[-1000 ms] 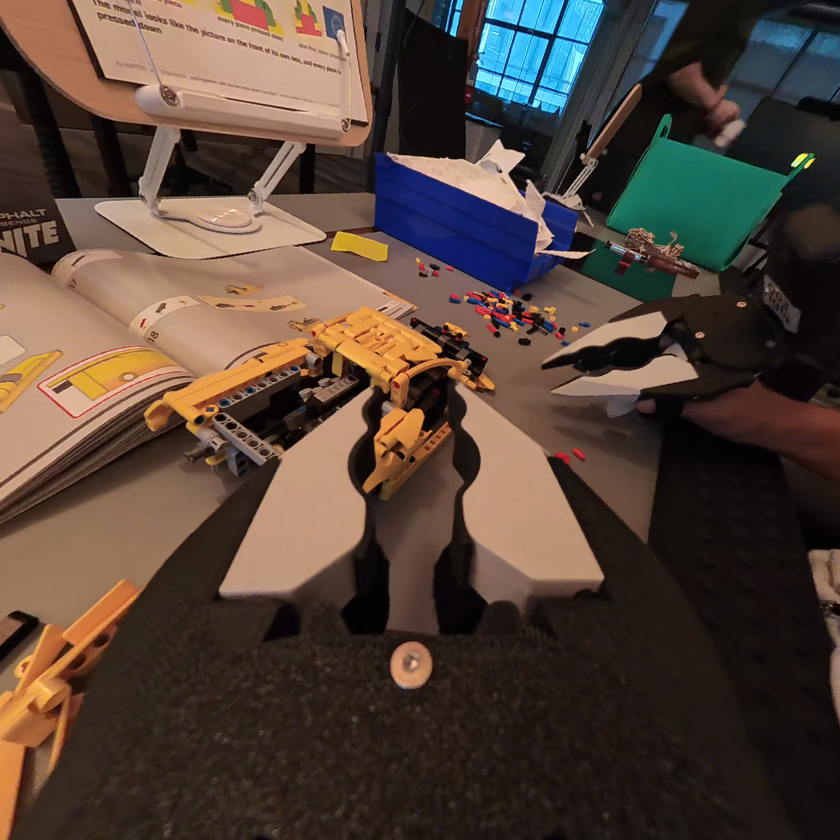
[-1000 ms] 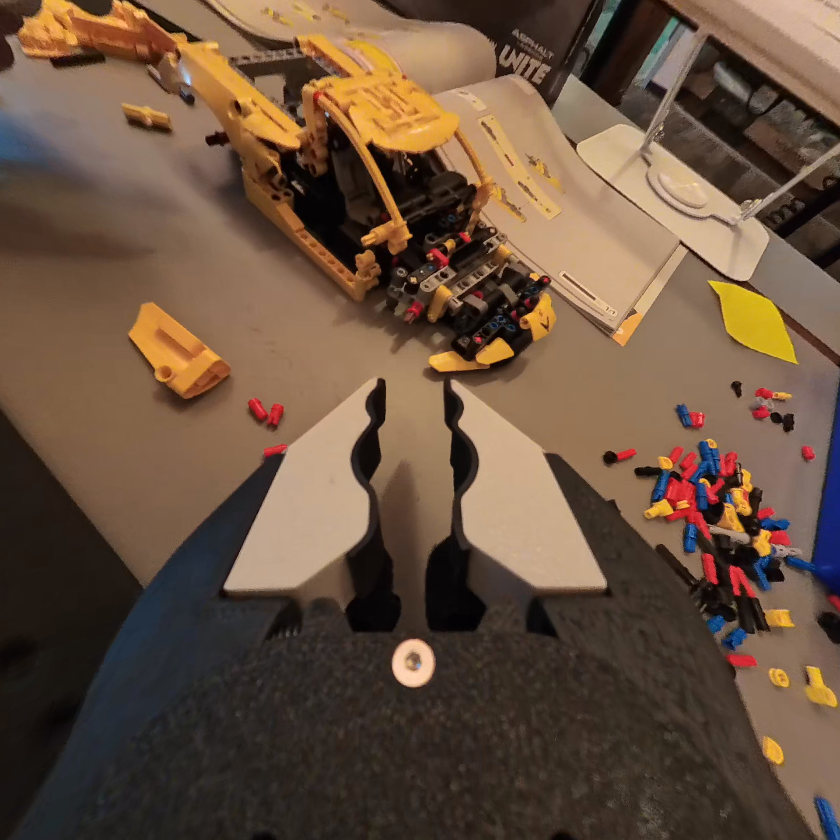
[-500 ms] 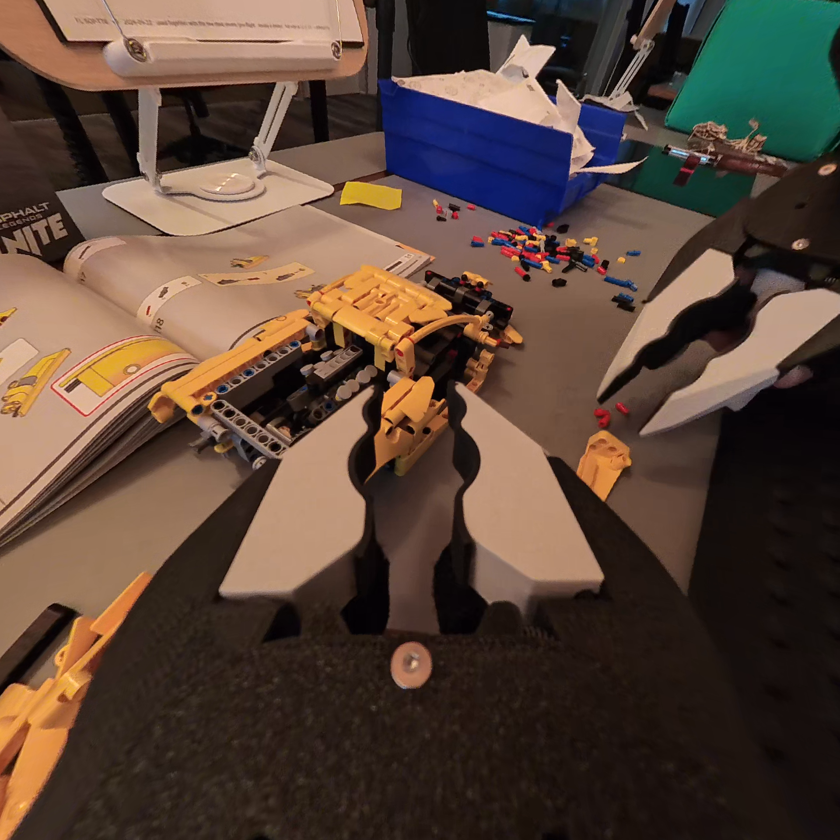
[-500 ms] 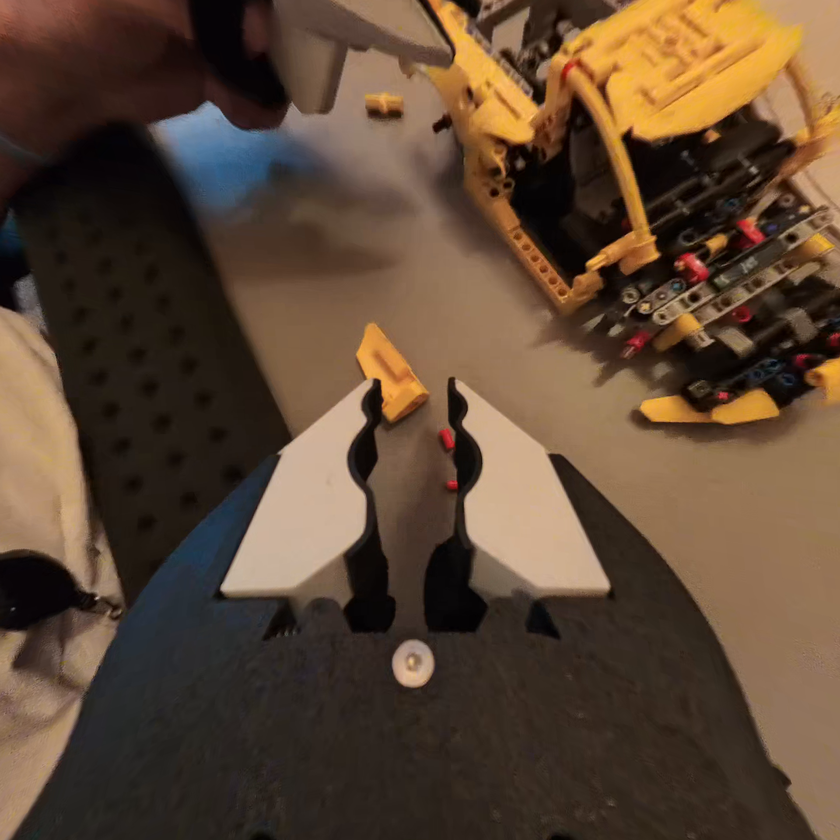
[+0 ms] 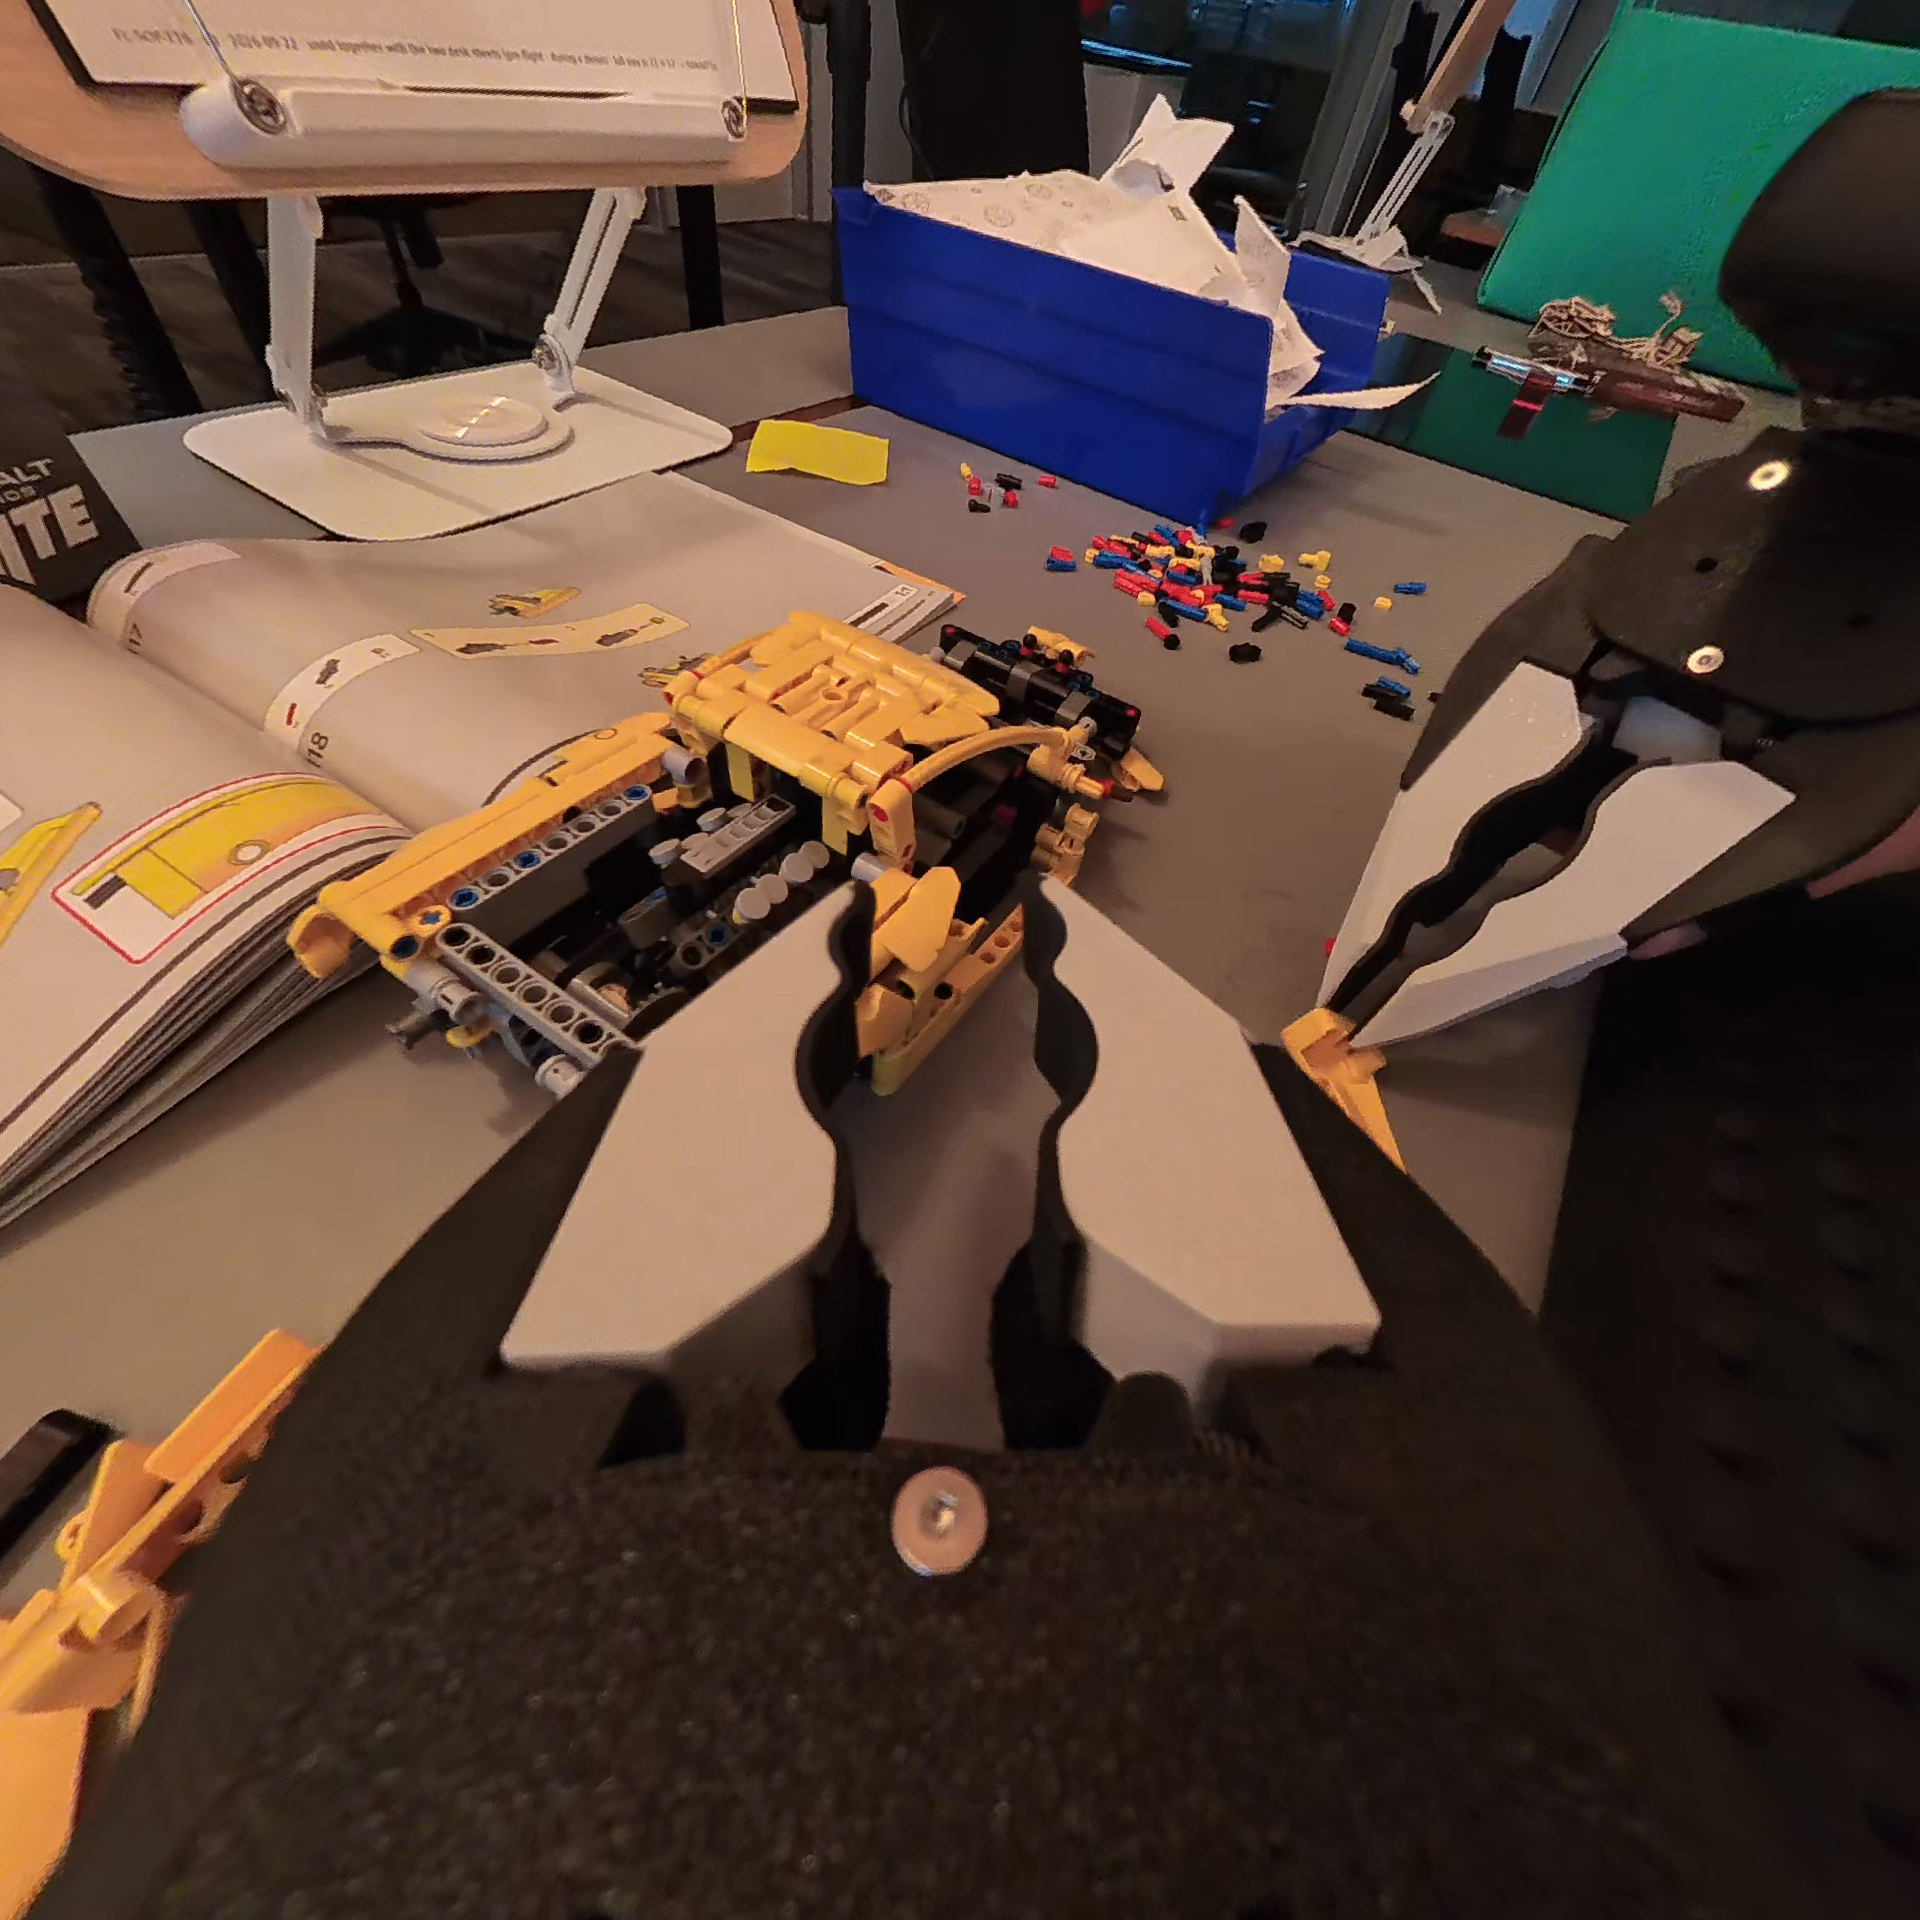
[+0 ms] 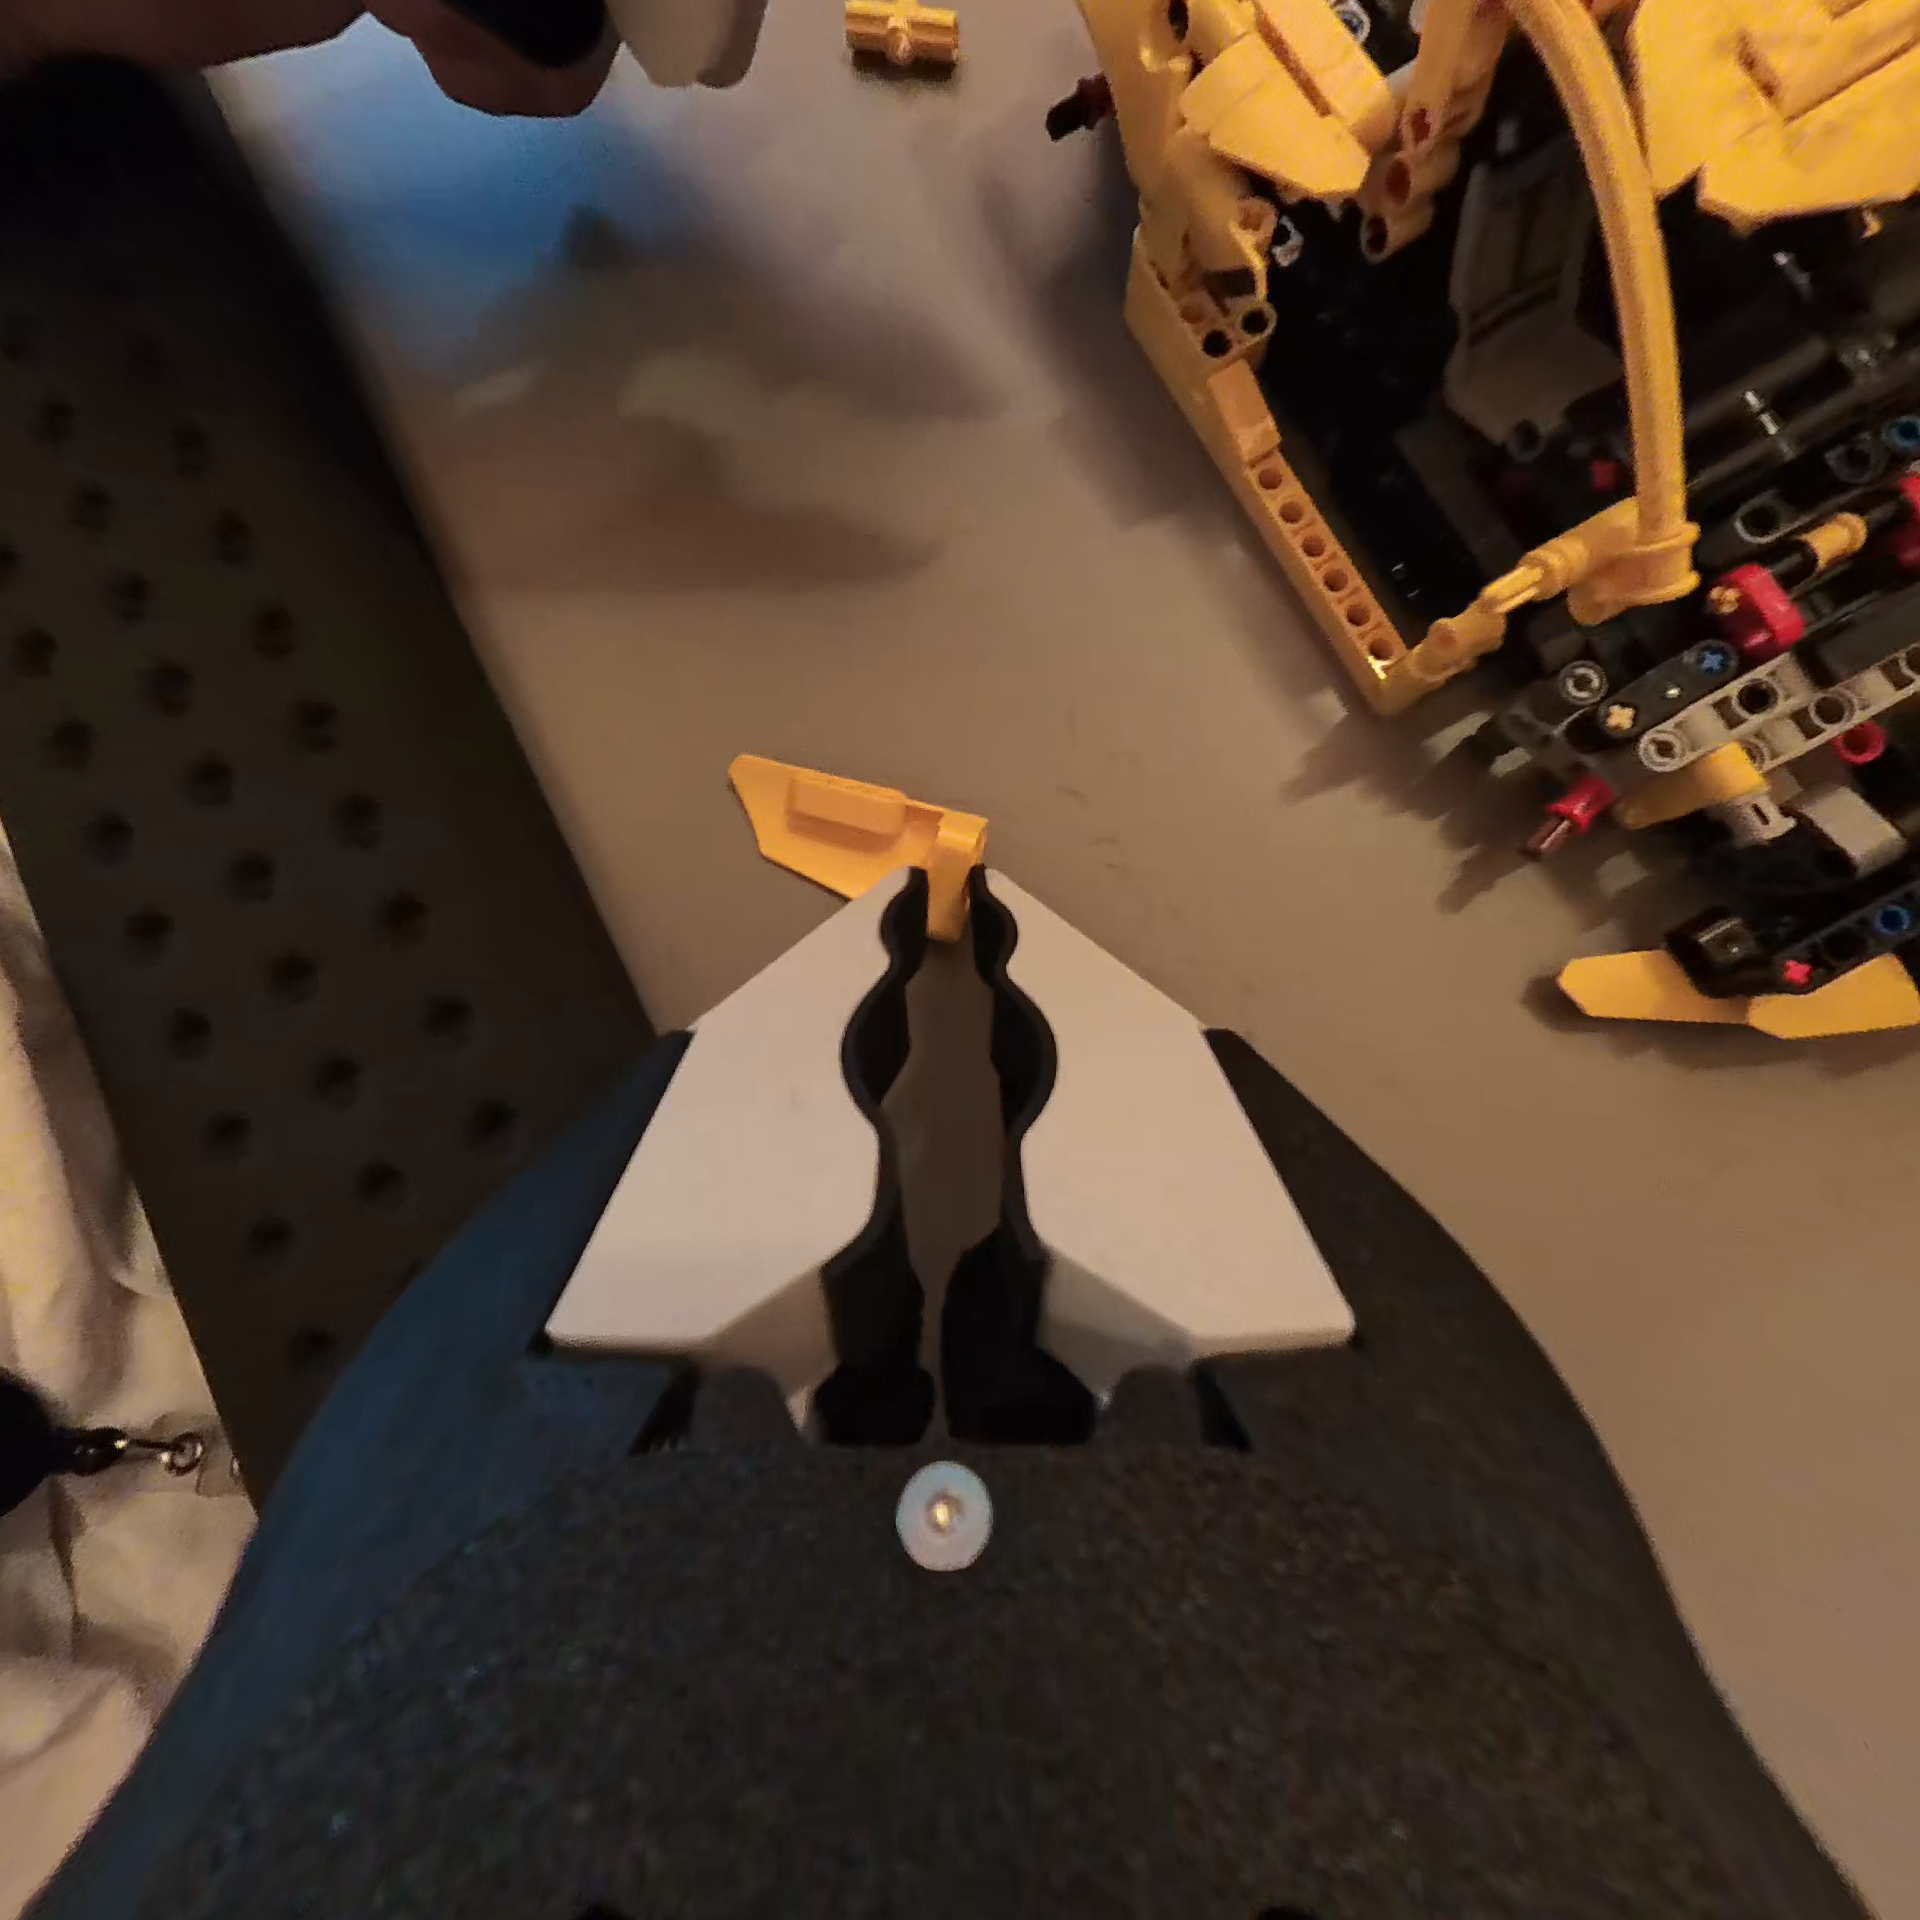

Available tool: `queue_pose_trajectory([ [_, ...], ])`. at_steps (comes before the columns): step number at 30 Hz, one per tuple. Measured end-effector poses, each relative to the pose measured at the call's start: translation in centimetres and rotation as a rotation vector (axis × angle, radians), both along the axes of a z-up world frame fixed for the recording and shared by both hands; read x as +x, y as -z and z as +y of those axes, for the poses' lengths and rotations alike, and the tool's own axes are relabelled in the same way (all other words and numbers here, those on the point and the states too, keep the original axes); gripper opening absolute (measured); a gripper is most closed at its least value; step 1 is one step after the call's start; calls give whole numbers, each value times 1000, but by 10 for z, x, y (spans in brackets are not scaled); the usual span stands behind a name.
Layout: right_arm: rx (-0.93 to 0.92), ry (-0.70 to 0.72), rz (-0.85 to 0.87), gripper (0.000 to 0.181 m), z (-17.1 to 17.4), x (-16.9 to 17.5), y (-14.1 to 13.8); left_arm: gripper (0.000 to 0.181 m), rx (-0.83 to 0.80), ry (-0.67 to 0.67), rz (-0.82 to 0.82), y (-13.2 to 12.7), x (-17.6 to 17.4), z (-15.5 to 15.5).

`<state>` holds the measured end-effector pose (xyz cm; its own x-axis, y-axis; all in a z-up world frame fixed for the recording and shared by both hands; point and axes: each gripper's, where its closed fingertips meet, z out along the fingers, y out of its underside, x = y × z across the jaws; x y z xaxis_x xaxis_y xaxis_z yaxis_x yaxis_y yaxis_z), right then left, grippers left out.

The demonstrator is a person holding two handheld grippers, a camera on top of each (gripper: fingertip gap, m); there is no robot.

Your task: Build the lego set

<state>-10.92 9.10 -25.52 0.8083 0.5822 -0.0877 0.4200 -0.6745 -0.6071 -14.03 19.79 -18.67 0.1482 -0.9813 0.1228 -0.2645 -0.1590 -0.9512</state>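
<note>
Grey table (image 5: 1226,894): printed instruction booklet (image 5: 436,665) lies open beside yellow model (image 5: 790,790); left gripper (image 5: 940,914) grips its yellow subassembly (image 5: 925,966), right gripper (image 6: 943,883) pinches yellow panel (image 6: 831,821).

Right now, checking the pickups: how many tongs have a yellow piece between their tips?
2. The right tongs pinch a loose yellow panel by its end; the left tongs straddle a yellow part at the model's near side, grip unclear.

Yellow panel (image 5: 1340,1081) half hidden behind the left gripper (image 5: 940,935).
</note>
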Motion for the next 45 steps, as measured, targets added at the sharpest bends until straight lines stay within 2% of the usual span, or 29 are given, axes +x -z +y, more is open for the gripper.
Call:
queue_pose_trajectory([
  [7, 78, 100, -21, 5, 5, 8, -7, 28, -2, 10, 2, 0, 1, -3],
  [10, 167, 181, 17, 5, 15, 17, -24, 28, -6, 11, -6, -1, 1, -3],
  [14, 291, 277, 159, 5, 34, 21, -57, 28, -30, 20, -44, -7, 0, -4],
  [15, 329, 297, 209, 5, 39, 21, -66, 27, -44, 25, -60, -10, -1, -5],
  [17, 422, 316, 310, 5, 50, 17, -86, 10, -98, 82, -111, -22, -4, -14],
  [21, 599, 374, 379, 5, 75, 22, -108, 25, -100, 93, -348, -62, -14, -12],
  [24, 688, 425, 434, 5, 89, 23, -118, 26, -127, 114, -446, -77, -20, -13],
  [25, 721, 434, 462, 5, 91, 21, -122, 13, -137, 130, -445, -76, -21, -15],
  [26, 756, 451, 472, 5, 93, 20, -126, 8, -125, 138, -446, -76, -21, -18],
  [28, 799, 451, 407, 5, 94, 17, -129, 8, -65, 127, -462, -77, -21, -20],
  [30, 879, 430, 307, 5, 91, 15, -135, 30, -17, 110, -421, -69, -15, -20],
  [31, 926, 417, 245, 5, 89, 14, -138, 34, -6, 106, -376, -62, -10, -21],
  [34, 1076, 338, -27, 5, 85, 10, -146, 35, 16, 125, -280, -47, -2, -28],
  [38, 1240, 234, -409, 5, 75, -5, -158, 35, 38, 78, -282, -49, -3, -23],
  [41, 1288, 167, -646, 5, 73, -16, -157, 35, 30, 73, -313, -55, -5, -21],
  [45, 1277, 142, -684, 5, 72, -23, -154, 35, 59, 77, -302, -54, -4, -24],
])
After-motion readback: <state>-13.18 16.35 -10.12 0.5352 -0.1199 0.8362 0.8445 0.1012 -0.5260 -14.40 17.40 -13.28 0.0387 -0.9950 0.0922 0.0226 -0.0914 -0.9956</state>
